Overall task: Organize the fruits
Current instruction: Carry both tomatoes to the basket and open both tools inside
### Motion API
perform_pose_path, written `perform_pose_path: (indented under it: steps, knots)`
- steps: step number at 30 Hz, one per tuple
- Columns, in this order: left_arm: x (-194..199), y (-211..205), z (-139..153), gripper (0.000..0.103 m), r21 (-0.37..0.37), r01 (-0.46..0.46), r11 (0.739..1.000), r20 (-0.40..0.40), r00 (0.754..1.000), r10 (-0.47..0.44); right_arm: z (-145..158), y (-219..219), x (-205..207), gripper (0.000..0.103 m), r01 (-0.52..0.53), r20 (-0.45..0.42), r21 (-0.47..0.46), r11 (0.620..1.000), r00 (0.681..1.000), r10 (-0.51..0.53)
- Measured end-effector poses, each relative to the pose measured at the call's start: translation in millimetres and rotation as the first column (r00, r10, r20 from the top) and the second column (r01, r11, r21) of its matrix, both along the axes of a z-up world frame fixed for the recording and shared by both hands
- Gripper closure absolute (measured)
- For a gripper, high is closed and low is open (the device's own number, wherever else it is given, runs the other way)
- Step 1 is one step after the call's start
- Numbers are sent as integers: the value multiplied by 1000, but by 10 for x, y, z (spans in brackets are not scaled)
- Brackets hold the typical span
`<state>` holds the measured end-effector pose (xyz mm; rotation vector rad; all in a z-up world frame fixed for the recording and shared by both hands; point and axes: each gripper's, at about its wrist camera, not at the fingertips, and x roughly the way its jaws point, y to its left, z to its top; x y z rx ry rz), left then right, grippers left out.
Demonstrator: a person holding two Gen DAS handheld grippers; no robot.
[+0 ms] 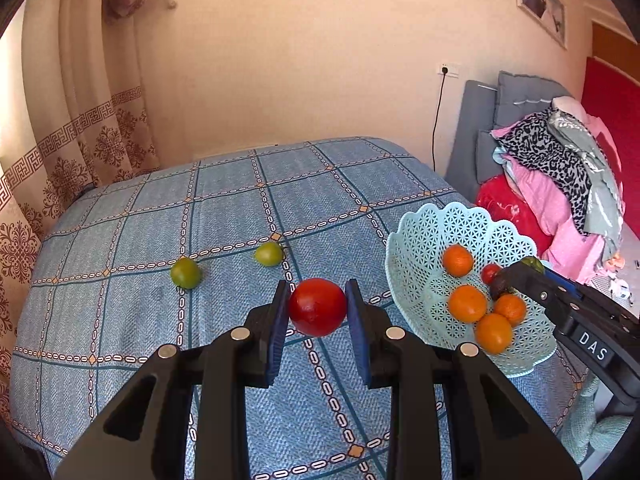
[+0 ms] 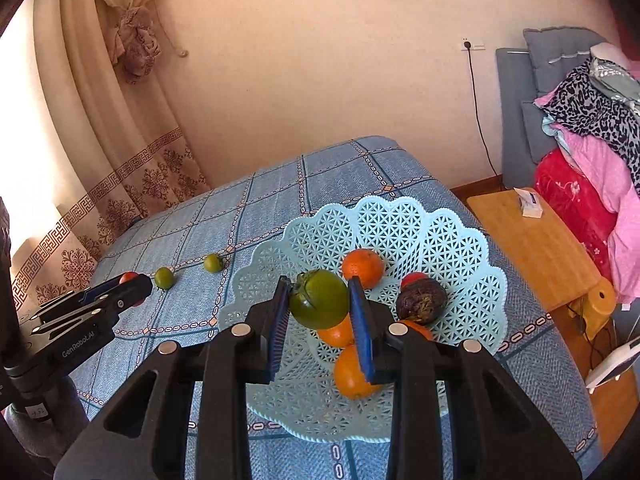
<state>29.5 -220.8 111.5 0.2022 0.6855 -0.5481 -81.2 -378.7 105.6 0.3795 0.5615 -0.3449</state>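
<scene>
My left gripper (image 1: 318,307) is shut on a red tomato (image 1: 317,306) and holds it above the blue checked tablecloth (image 1: 224,216), left of the light-blue lattice basket (image 1: 416,240). My right gripper (image 2: 320,300) is shut on a green tomato (image 2: 320,298) and holds it over the basket (image 2: 440,232). In the basket lie several oranges (image 2: 362,267), a small red tomato (image 2: 414,279) and a dark wrinkled fruit (image 2: 421,300). Two small green tomatoes (image 1: 185,273) (image 1: 269,254) lie on the cloth.
A wooden side table (image 2: 536,248) with a small white box (image 2: 529,202) stands right of the table. A grey sofa (image 1: 476,132) piled with clothes (image 1: 560,168) is at the back right. Curtains (image 1: 80,128) hang at the left. A power cord (image 1: 436,120) runs down the wall.
</scene>
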Motion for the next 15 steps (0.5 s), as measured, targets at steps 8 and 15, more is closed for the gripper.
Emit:
perform_pose_path:
  steps: [8, 15]
  knots:
    - [-79, -337, -69, 75, -7, 73, 997, -42, 996, -73, -47, -173, 4, 70, 49, -22, 28, 998, 999, -48]
    - [-138, -532, -136, 75, -1, 122, 993, -62, 991, -122, -23, -280, -63, 57, 91, -10, 46, 995, 996, -91]
